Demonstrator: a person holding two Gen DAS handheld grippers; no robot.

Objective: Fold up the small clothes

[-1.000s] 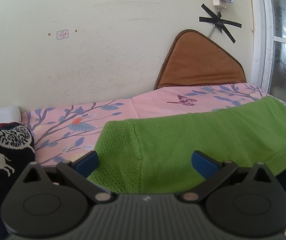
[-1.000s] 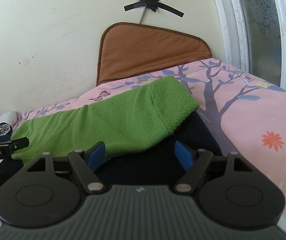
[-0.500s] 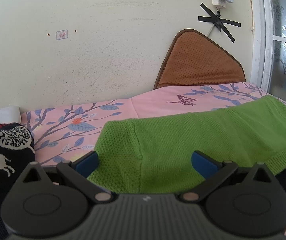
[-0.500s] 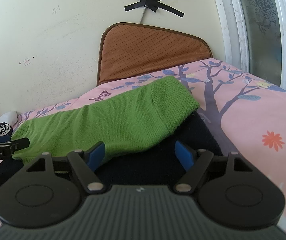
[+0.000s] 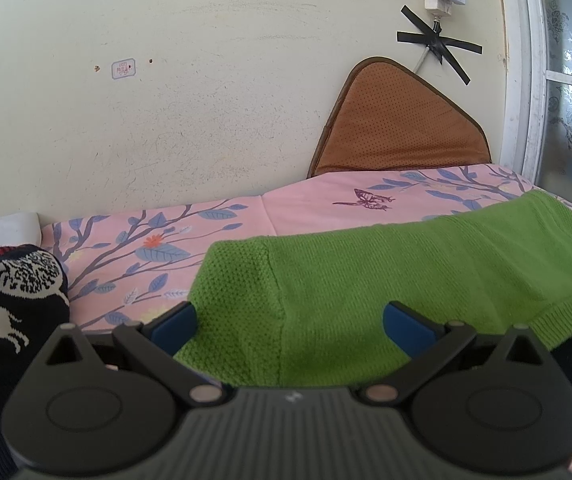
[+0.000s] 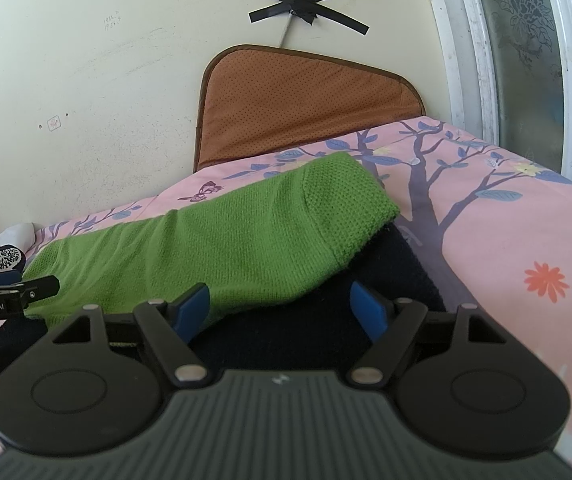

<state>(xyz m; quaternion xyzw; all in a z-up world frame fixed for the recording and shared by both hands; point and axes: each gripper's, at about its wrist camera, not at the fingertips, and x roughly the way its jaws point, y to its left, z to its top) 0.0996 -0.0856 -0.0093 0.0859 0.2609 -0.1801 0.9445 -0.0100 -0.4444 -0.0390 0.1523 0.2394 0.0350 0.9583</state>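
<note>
Left gripper (image 5: pixel 289 322) spread wide, blue fingertips (image 5: pixel 405 322) straddling near edge of green knit sweater (image 5: pixel 385 272), nothing pinched. Right gripper (image 6: pixel 282 306) also spread wide, left pad at sweater's lower edge, right pad over dark navy garment (image 6: pixel 397 264); empty too. Contact between pads and cloth unclear.

Sweater lay flat across pink floral bedsheet (image 5: pixel 305 212), stretched lengthwise between both grippers, partly overlapping the navy garment beneath. Bright green, two knit textures: coarse waffle-like mesh on both end sections, finer smooth knit in middle, ribbed hem at one corner. Seam line visible where mesh met smooth knit. Slight soft wrinkles, edges rounded.

Sheet printed with blue-leaf branches, butterfly, orange flowers. Black patterned knit (image 5: pixel 10 300) with white horse and round motif bunched at left, white cloth (image 5: pixel 10 226) behind it. Brown perforated cushion (image 6: pixel 305 104) leaning against cream wall (image 5: pixel 166 120). Black tape cross (image 6: pixel 309 4) holding cable on wall. Frosted window (image 6: pixel 525 60) at right.
</note>
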